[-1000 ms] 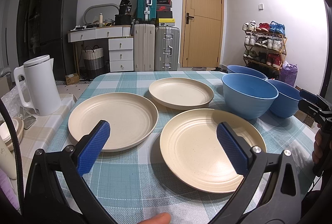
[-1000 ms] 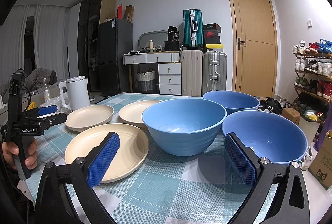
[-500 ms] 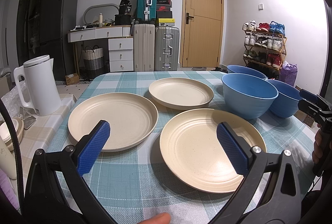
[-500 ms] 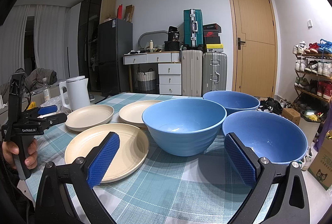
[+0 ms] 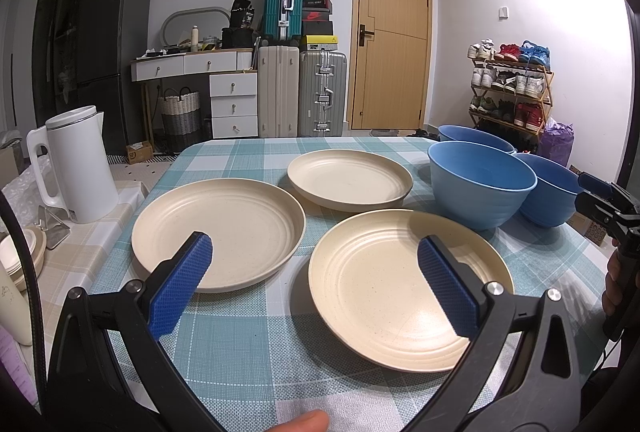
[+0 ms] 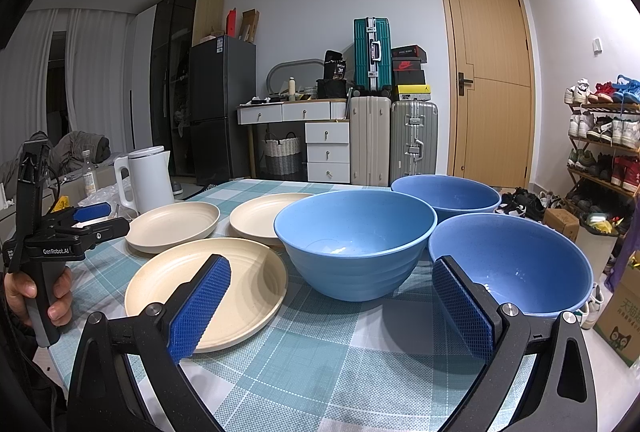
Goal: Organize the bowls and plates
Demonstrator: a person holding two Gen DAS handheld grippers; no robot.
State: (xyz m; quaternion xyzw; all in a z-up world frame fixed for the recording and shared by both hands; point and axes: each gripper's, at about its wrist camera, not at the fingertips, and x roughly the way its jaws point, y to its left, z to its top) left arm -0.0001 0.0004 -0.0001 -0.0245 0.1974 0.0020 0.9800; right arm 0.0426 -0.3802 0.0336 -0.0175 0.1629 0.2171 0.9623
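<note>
Three cream plates lie on the checked tablecloth (image 5: 256, 344): a left plate (image 5: 224, 228), a far plate (image 5: 348, 178) and a near plate (image 5: 384, 284). Three blue bowls stand at the right: a middle bowl (image 6: 356, 248), a far bowl (image 6: 444, 194) and a near right bowl (image 6: 516, 264). My left gripper (image 5: 316, 292) is open and empty, held above the near edges of the left and near plates. My right gripper (image 6: 332, 312) is open and empty, in front of the middle bowl, between the near plate (image 6: 224, 284) and the near right bowl.
A white kettle (image 5: 74, 168) stands on a side surface left of the table. Small cream dishes (image 5: 20, 258) sit at the far left edge. Suitcases (image 5: 300, 92), drawers and a door are behind the table. A shoe rack (image 5: 512, 88) stands at the right.
</note>
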